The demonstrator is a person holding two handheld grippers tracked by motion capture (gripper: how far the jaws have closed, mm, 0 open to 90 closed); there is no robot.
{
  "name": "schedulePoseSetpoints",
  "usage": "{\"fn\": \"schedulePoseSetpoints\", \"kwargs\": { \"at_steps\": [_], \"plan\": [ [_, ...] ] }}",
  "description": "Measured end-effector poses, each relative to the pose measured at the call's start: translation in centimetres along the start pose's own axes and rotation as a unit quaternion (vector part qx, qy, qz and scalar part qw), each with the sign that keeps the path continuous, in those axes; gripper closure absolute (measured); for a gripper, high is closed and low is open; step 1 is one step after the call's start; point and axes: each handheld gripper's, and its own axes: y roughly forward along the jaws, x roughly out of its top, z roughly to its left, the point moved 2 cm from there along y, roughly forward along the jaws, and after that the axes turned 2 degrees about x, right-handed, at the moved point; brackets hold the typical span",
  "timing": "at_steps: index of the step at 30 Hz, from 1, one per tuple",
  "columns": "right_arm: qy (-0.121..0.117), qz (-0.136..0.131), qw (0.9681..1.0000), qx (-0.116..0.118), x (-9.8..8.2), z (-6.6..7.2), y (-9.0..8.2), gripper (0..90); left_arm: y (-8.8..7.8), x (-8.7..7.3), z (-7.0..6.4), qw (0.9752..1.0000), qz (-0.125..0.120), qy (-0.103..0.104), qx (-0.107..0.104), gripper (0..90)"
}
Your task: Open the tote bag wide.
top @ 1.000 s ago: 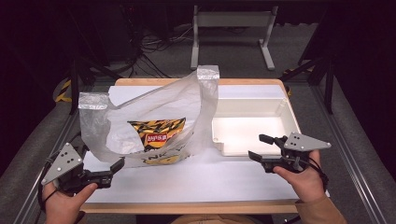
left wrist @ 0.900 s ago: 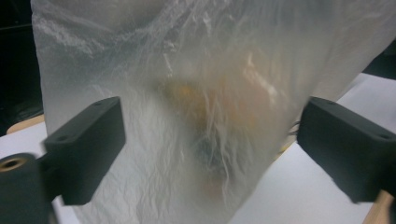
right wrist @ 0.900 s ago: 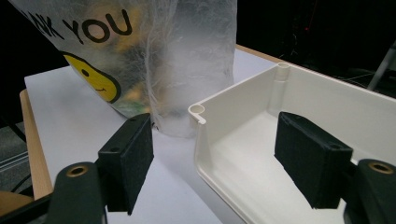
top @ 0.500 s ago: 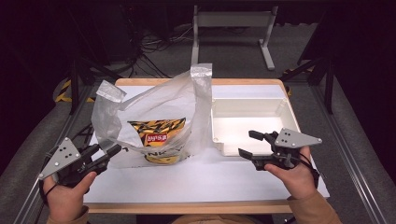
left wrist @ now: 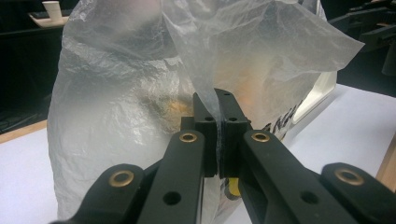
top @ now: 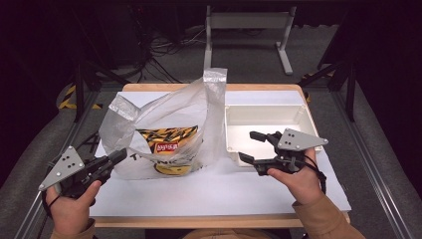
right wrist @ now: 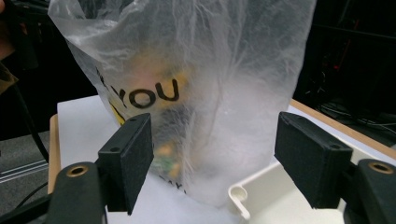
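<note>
A clear plastic bag (top: 164, 117) stands on the white table top with a yellow snack packet (top: 166, 144) inside it. My left gripper (top: 119, 155) is at the bag's lower left side. Its jaws have just been closing and now pinch a fold of the bag (left wrist: 116, 93) between the pads, as the left gripper (left wrist: 215, 100) view shows. My right gripper (top: 246, 146) hangs open just right of the bag, above the near left corner of the white tray (top: 298, 112). In the right gripper (right wrist: 217, 149) view the bag (right wrist: 210, 70) stands ahead of the wide-apart jaws, apart from them.
The white tray (right wrist: 261, 200) lies right of the bag, its bottom bare. A wooden rim (top: 209, 221) runs along the table's near side. A metal stand (top: 246, 20) and cables lie on the floor beyond the table.
The left gripper's jaws have closed onto the bag's side. The right gripper has moved left and slightly up towards the bag. The bag's left handle has shifted.
</note>
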Motion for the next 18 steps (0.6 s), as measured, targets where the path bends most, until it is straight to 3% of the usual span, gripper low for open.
{"fn": "schedulePoseSetpoints", "kwargs": {
  "at_steps": [5,11,18],
  "plan": [
    [-0.017,-0.002,0.9998,0.007,1.4,0.3,1.6,28.7,0.1,0.0,0.0,1.0000,-0.002,-0.002,0.000,88.9],
    [-0.021,-0.006,0.9997,0.015,2.4,0.2,3.2,28.7,0.1,-0.1,0.3,0.9999,-0.002,-0.010,-0.006,89.0],
    [-0.025,-0.032,0.9989,0.025,3.7,-0.1,4.9,23.3,0.0,-0.1,0.4,0.9999,-0.002,-0.012,-0.008,89.4]
  ]
}}
